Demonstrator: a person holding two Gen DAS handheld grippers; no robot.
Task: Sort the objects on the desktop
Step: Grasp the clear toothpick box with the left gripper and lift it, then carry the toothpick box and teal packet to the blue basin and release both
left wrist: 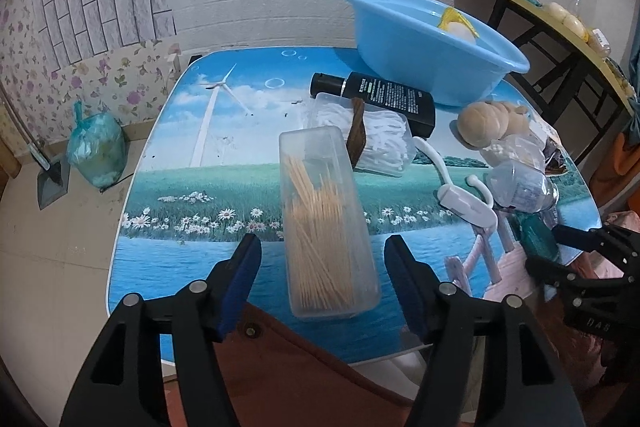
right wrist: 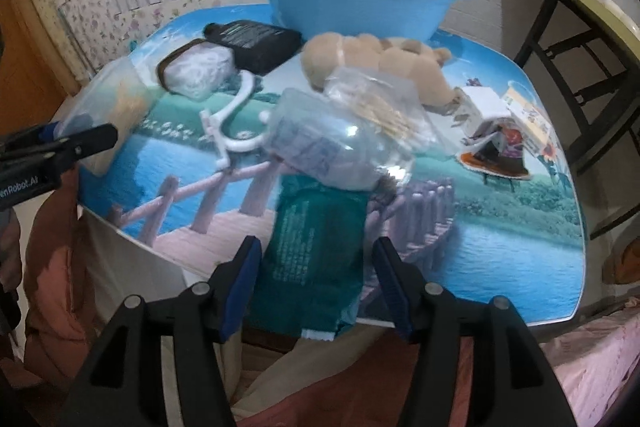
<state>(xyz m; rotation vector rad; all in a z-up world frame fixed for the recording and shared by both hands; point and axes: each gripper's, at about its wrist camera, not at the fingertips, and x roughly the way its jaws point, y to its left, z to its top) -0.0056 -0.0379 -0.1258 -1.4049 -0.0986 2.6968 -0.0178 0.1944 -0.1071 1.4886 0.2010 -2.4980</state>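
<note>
Left gripper (left wrist: 322, 269) spread wide, blue pads on either side of clear rectangular plastic box of wooden toothpicks (left wrist: 326, 223), gaps visible on both sides, nothing grasped. Box flat on printed landscape tabletop (left wrist: 188, 255), lengthwise away from camera, near end close to table's front edge.

Right gripper (right wrist: 314, 269) also parted, straddling dark green soft foil pouch (right wrist: 316, 255). Pouch near the left pad, clear gap at the right pad; contact not certain, view blurred. Pouch overhangs front table edge, white torn strip at its near end.

Behind pouch: clear plastic bottle lying on its side (right wrist: 332, 143), touching the pouch's far end. White plastic hook hanger (right wrist: 228, 131) just left of bottle. Clear bag with yellowish sticks (right wrist: 380, 103) resting on top of bottle, tan plush toy (right wrist: 372, 59) behind it.

Further back: black flat tube with white print (left wrist: 380, 97) lying flat, partly over clear box of white floss picks (left wrist: 380, 143) with brown band around it. Light blue oval plastic basin (left wrist: 424, 47) at far edge of table, yellow and white item (left wrist: 456, 23) inside. Small printed carton (right wrist: 504, 123) on right side of table, well apart from pouch.

Green tied rubbish bag (left wrist: 96, 151) on floor to the left of table. Dark-framed side table (left wrist: 560, 39) at right, against wall.
</note>
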